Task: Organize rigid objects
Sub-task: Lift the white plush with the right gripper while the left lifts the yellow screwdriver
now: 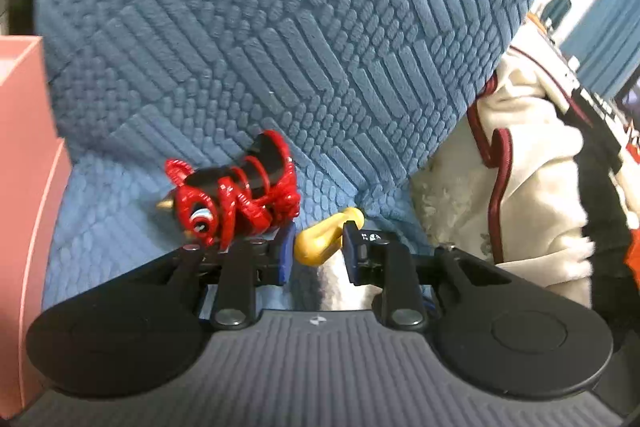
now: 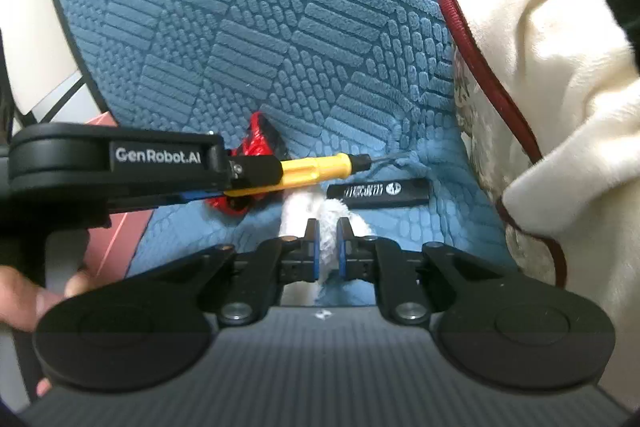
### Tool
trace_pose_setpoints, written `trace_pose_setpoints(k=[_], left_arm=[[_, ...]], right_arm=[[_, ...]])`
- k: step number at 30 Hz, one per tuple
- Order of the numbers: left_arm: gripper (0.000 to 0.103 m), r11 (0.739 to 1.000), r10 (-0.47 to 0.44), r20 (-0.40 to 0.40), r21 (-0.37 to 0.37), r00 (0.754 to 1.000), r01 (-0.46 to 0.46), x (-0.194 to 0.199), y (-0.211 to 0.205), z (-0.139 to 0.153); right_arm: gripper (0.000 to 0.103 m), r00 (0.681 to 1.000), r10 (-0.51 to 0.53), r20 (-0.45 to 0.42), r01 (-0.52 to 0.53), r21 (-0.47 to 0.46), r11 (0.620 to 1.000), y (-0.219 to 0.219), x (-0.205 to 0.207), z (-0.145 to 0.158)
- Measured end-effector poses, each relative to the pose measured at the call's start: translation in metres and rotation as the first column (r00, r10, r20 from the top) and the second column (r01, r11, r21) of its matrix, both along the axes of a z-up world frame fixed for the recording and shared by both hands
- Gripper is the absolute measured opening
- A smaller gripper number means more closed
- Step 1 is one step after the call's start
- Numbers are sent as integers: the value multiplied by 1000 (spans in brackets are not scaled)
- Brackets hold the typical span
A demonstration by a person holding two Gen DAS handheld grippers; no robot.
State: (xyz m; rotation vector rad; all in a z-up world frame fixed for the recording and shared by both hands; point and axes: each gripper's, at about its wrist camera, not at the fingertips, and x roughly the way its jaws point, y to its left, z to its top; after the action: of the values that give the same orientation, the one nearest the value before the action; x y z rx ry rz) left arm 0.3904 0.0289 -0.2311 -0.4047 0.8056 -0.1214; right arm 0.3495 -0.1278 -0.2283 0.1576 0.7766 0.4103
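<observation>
Pink box [image 1: 24, 187] edge beside blue cushion [image 1: 280, 27]; contents hidden.

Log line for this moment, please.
left gripper: shut on yellow screwdriver | right gripper: shut on white fluffy cloth | red toy: on blue cushion

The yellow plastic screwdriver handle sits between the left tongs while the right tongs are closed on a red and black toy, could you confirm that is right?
Not quite: the right tongs are closed on a white fluffy piece of fabric, as the right wrist view shows. The red and black toy lies free on the blue textured cushion. The yellow plastic screwdriver handle does sit between the left tongs.
</observation>
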Motion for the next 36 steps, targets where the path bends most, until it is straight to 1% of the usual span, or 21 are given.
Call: trace_pose_setpoints(k=[4, 6, 9, 11, 13, 15, 21, 24, 25, 27, 28, 29, 30, 33, 35, 36], left_arm=[[23, 1000, 16, 46, 17, 999, -17, -28, 2, 15], [21, 1000, 20, 60, 1, 998, -20, -43, 4, 20], [20, 999, 29, 59, 30, 998, -31, -63, 2, 22], [20, 999, 39, 68, 33, 997, -41, -77, 3, 22], [20, 998, 52, 67, 23, 996, -54, -92, 8, 19], [20, 999, 46, 57, 17, 997, -47, -109, 12, 14], [20, 999, 35, -6, -4, 999, -35, -152, 18, -3], [20, 1000, -12, -42, 10, 999, 12, -158, 13, -14], [20, 999, -36, -61, 27, 997, 38, -157, 10, -19], [20, 997, -40, -77, 67, 996, 45, -156, 9, -29], [20, 991, -38, -76, 124, 996, 47, -156, 5, -32], [20, 986, -50, -64, 156, 997, 60, -157, 2, -33], [20, 984, -63, -53, 166, 997, 71, -158, 1, -32], [21, 986, -68, -33, 147, 997, 72, -157, 2, -30], [21, 985, -74, -21, 154, 997, 76, -156, 1, -28], [22, 984, -80, -18, 159, 997, 82, -154, -1, -27]], right_arm=[[12, 1000, -3, -21, 3, -6, 1000, 0, -17, 4], [11, 999, -11, -33, 11, 0, 1000, -3, -27, 6], [11, 999, -35, -32, 34, -15, 999, -4, -44, 10], [11, 998, -52, -33, 51, -32, 998, -5, -56, 12], [11, 996, -73, -45, 71, -32, 997, -8, -67, 11], [11, 994, -94, -52, 92, -37, 995, -11, -77, 11], [11, 987, -146, -64, 140, -87, 986, -12, -96, 9], [11, 987, -151, -52, 144, -111, 983, -8, -99, 7], [11, 987, -152, -46, 146, -119, 982, -7, -99, 6], [12, 987, -155, -31, 149, -143, 978, -6, -102, 4], [12, 987, -158, -29, 153, -142, 978, -6, -103, 3], [13, 987, -157, -28, 151, -140, 979, -7, -103, 3], [13, 988, -153, -25, 148, -144, 978, -6, -103, 3], [13, 988, -154, -15, 149, -173, 974, -3, -104, 1], [14, 988, -155, -13, 151, -173, 973, -2, -104, 1], [17, 988, -154, -15, 150, -170, 974, -2, -103, 0]])
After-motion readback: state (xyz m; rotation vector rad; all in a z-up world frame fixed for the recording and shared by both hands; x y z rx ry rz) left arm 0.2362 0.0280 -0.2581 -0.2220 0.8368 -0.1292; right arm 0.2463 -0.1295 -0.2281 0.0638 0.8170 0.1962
